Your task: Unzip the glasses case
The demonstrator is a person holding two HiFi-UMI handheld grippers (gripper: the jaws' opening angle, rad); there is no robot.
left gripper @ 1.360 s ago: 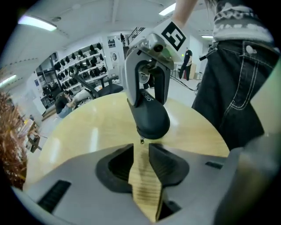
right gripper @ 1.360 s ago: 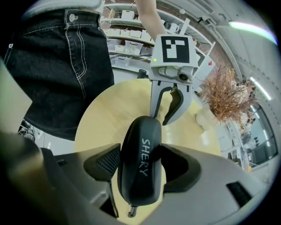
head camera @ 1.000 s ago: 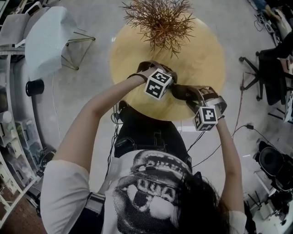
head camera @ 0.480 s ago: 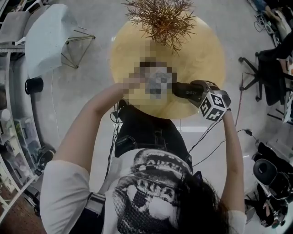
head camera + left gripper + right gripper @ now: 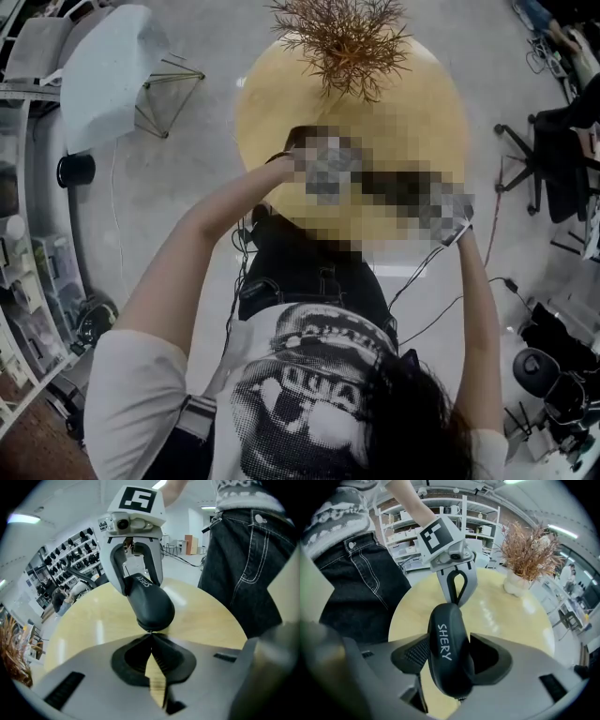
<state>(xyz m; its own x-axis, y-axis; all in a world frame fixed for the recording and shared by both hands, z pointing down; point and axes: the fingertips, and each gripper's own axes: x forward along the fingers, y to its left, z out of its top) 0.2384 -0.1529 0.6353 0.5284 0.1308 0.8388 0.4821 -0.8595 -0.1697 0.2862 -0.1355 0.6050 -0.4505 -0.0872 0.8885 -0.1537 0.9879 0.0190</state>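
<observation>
A black glasses case [image 5: 150,604] marked SHERY [image 5: 447,653] is held over the round wooden table [image 5: 412,103]. My right gripper [image 5: 452,660] is shut on one end, a pad against each side. At the opposite end my left gripper [image 5: 151,637] is shut, its tips meeting on a small tab at the case's tip, which looks like the zipper pull. In the right gripper view the left gripper [image 5: 458,603] pinches that far tip. In the left gripper view the right gripper [image 5: 139,585] clasps the case. A mosaic patch hides both grippers in the head view.
A dried plant in a white pot [image 5: 352,42] stands at the table's far edge [image 5: 529,550]. The person's dark jeans [image 5: 356,588] are close to the near rim. A white chair [image 5: 108,70] stands at the left and a black office chair [image 5: 553,141] at the right.
The right gripper has rolled, its marker cube turning, and has shifted slightly right and up in the head view. The left hand has stayed in place at the case.
</observation>
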